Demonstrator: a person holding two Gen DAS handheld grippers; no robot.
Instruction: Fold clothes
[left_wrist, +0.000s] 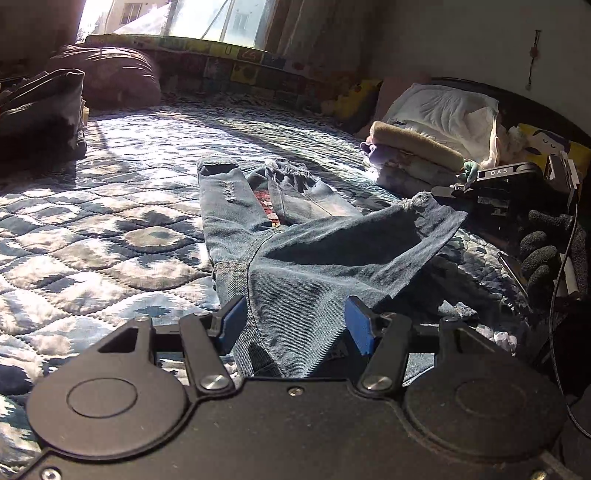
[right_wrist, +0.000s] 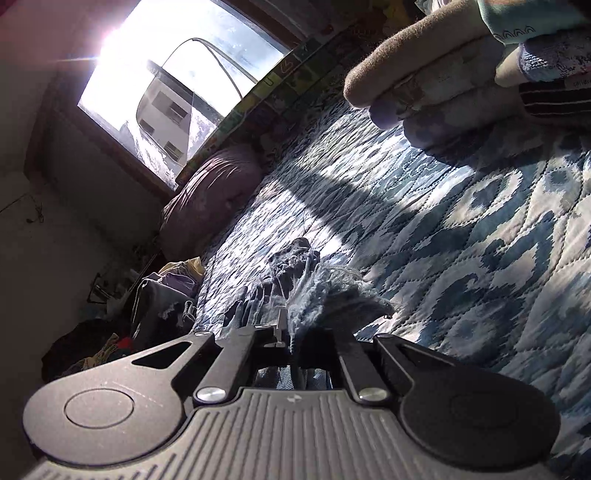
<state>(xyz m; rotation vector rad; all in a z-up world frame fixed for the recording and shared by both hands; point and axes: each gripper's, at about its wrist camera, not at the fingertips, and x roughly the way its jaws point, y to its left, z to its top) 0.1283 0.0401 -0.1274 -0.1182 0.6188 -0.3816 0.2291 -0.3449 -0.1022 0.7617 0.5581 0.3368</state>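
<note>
Jeans (left_wrist: 295, 266) between wide left gripper (left_wrist: 295, 326) pads; right gripper (right_wrist: 295, 332) seemingly clamping frayed hem, fingertips hidden.

I see a bed (left_wrist: 110, 229) under a blue-and-white quilted cover. On it lie a pair of ripped jeans (left_wrist: 236, 206) at the middle, a stack of folded clothes (left_wrist: 410, 155) to the right near a white pillow (left_wrist: 443, 107), a maroon cushion (left_wrist: 110, 74) by the window, and dark garments (left_wrist: 40, 107) far left

jeans (left_wrist: 280, 236): 1 | folded stack (left_wrist: 410, 155): 1 | pillows (left_wrist: 443, 110): 1 | tools: 2
</note>
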